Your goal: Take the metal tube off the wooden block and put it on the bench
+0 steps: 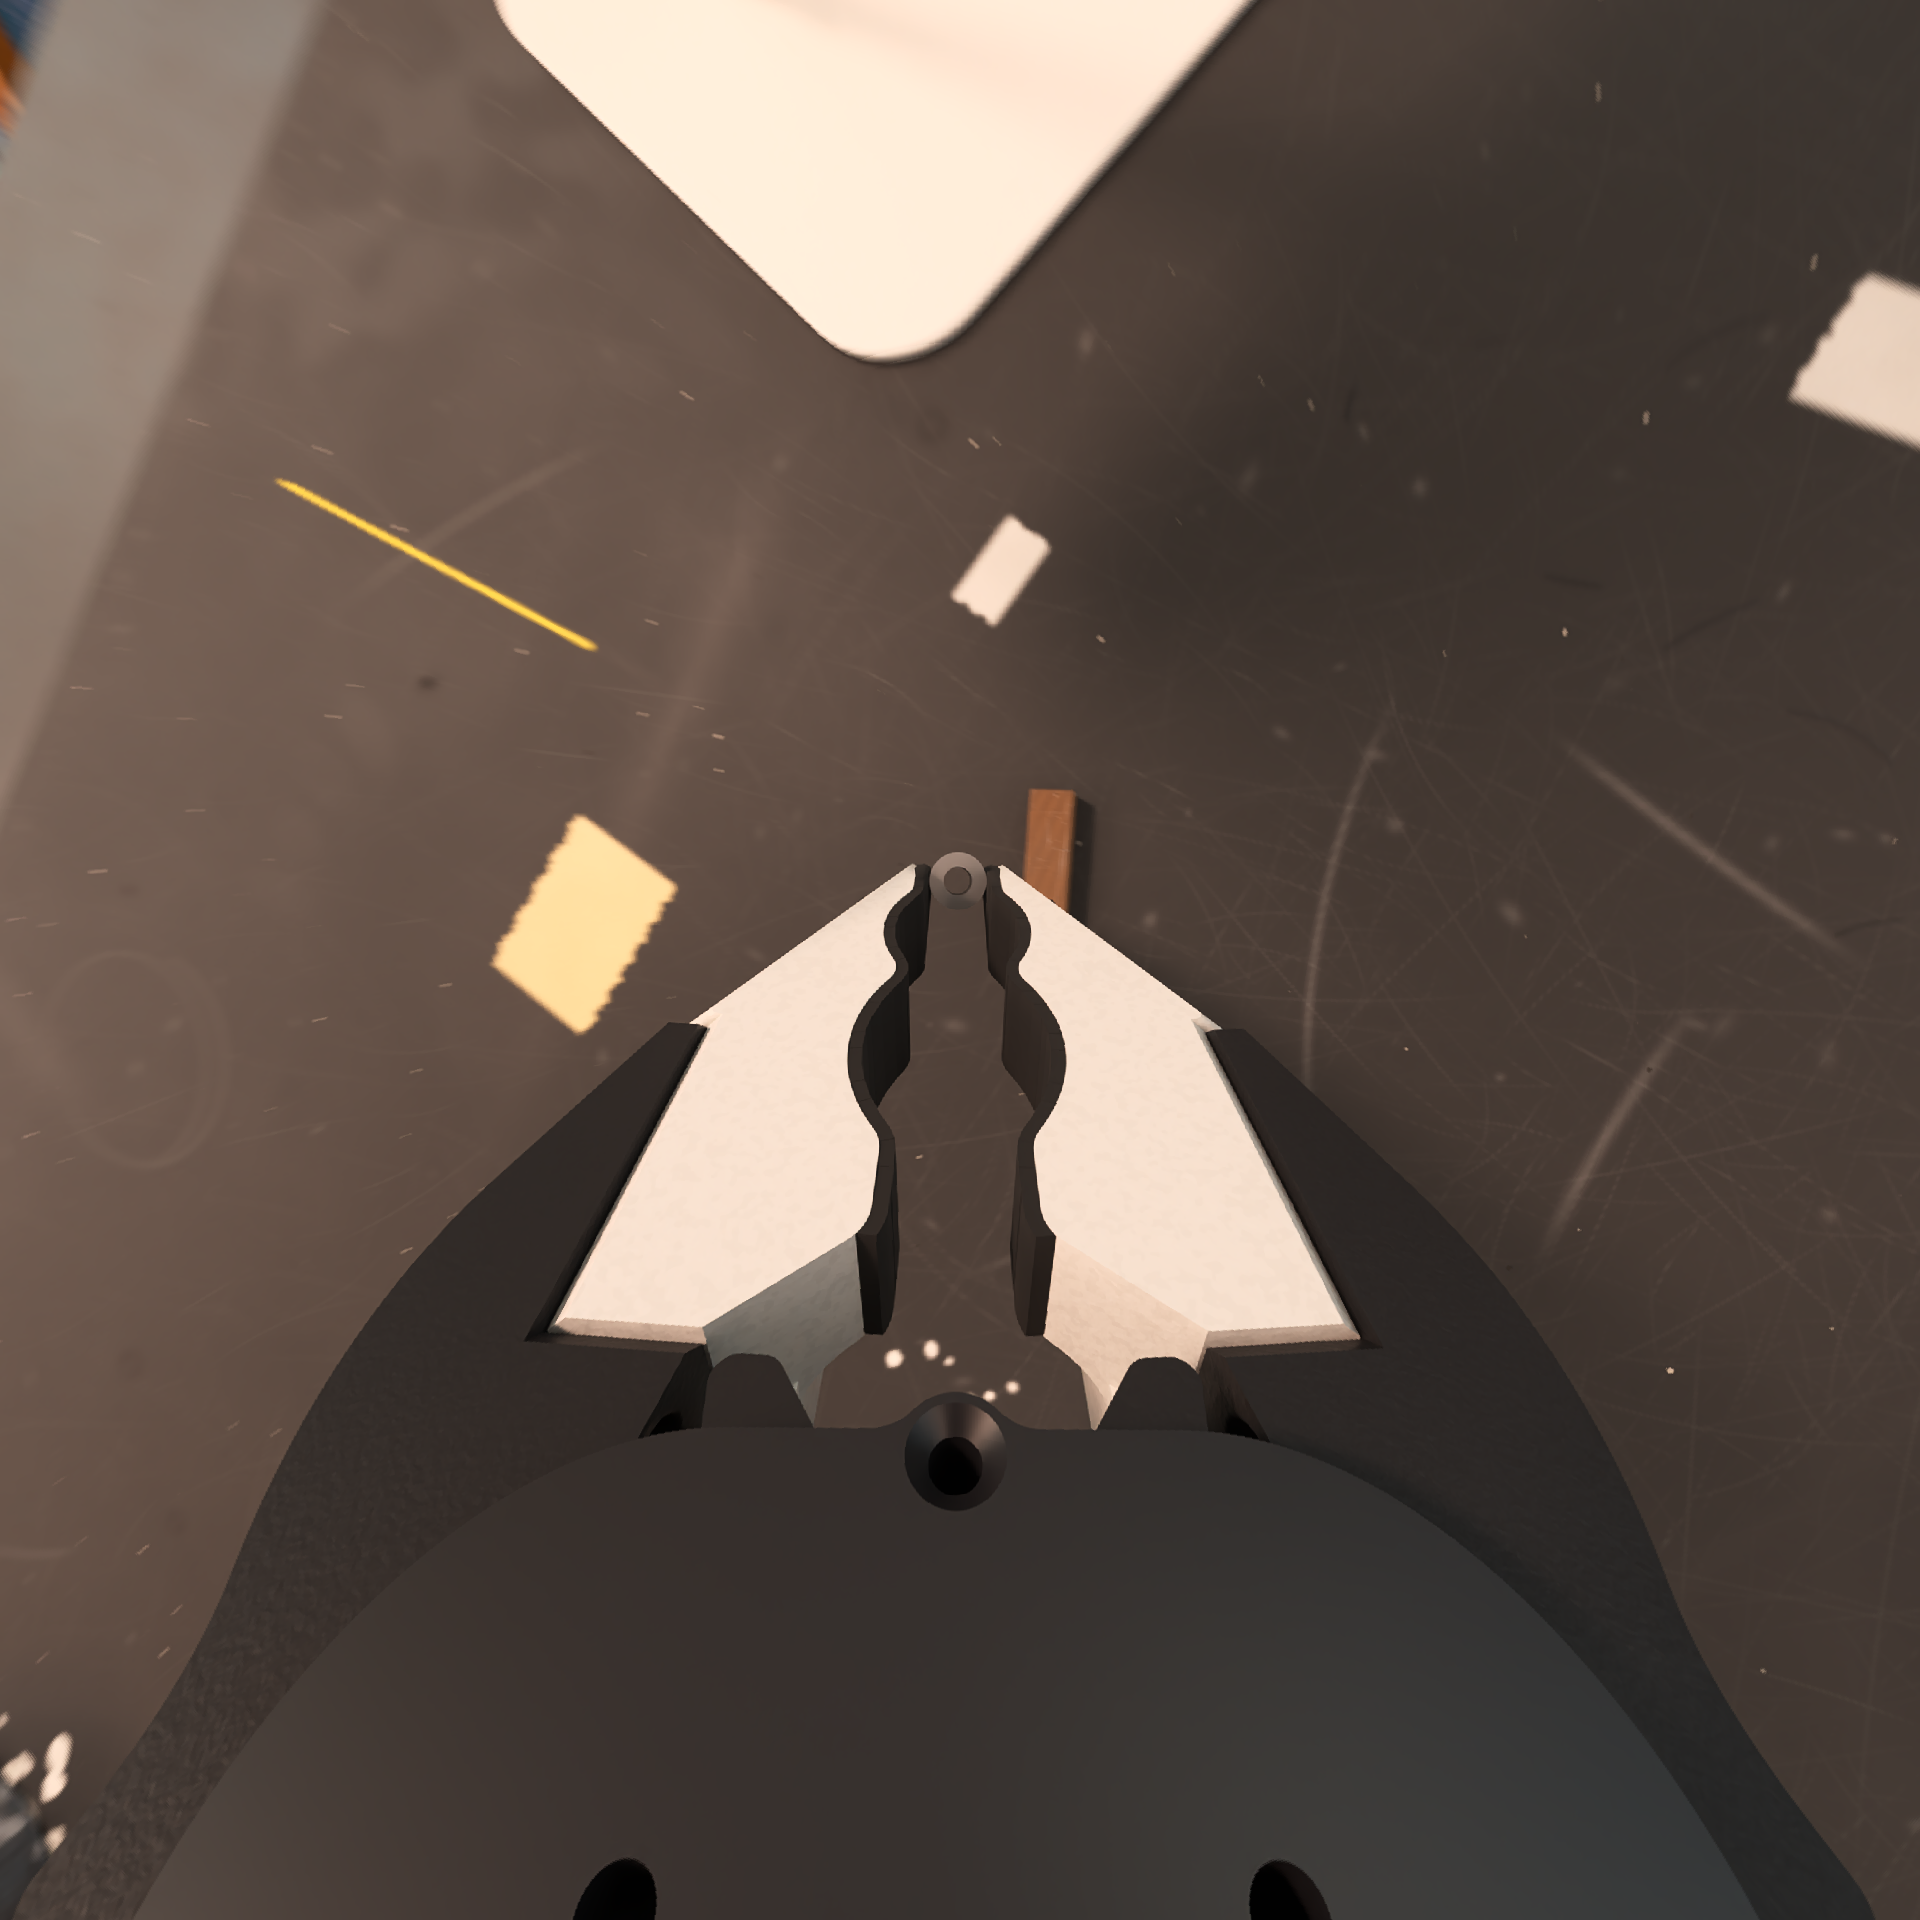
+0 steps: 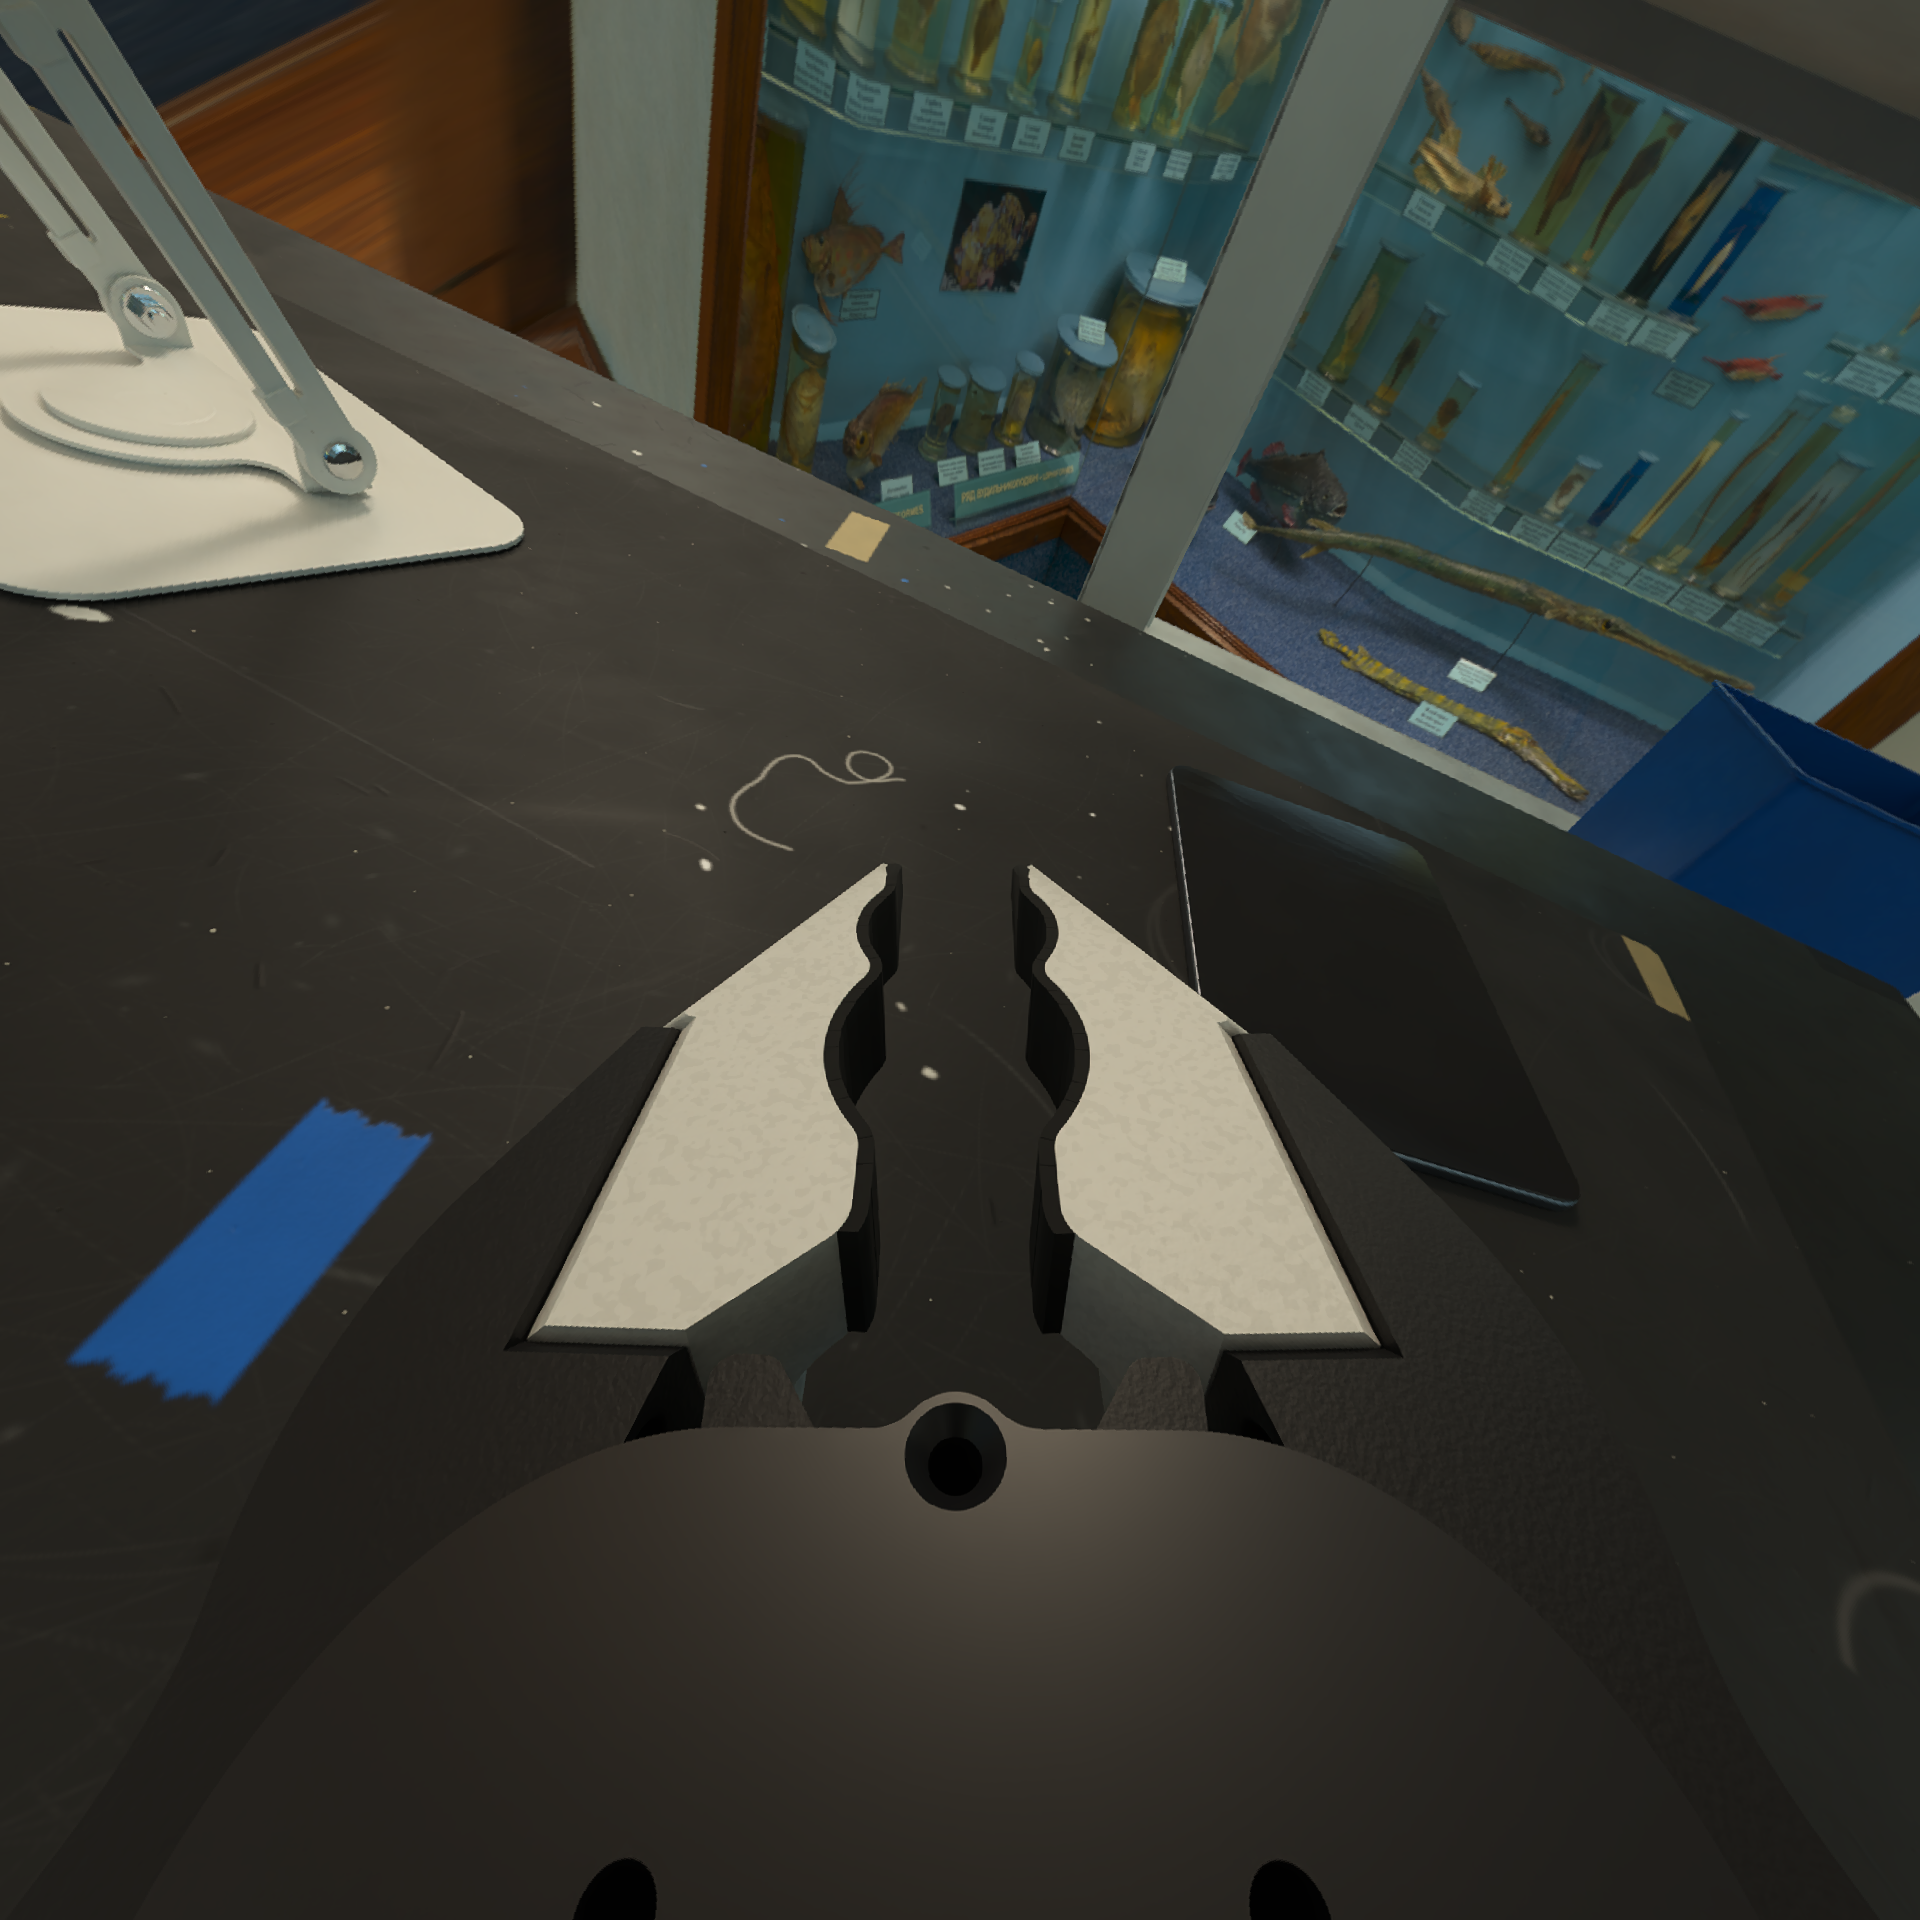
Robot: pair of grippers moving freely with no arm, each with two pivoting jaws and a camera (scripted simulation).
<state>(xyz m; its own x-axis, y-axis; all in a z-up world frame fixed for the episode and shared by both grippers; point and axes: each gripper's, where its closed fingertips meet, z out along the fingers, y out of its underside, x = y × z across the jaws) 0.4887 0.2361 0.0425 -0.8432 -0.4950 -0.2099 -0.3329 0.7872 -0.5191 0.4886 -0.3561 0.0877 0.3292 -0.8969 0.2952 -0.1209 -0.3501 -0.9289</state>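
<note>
Left wrist view gives us one metal tube (image 1: 958, 882), seen end-on as a small grey ring, pinched between the tips of our left tongs (image 1: 958, 885), which are drawn nearly together around it. One wooden block (image 1: 1051, 845) stands just beyond and to the right of the tube; we cannot tell whether the two touch. On the dark scratched tabletop (image 1: 1351, 644) we count three pale tape patches: one yellowish (image 1: 584, 923), one small white (image 1: 1000, 570), one white at the right edge (image 1: 1865, 374). We also see one thin yellow line (image 1: 436, 564) and one white lamp base (image 1: 883, 156).

In the right wrist view, our right tongs (image 2: 957, 883) are spread apart and hold nothing, hovering above the tabletop. Here we count one blue tape strip (image 2: 249, 1252), one black tablet (image 2: 1361, 987), one blue bin (image 2: 1787, 821), and one white curl of string (image 2: 810, 795).
</note>
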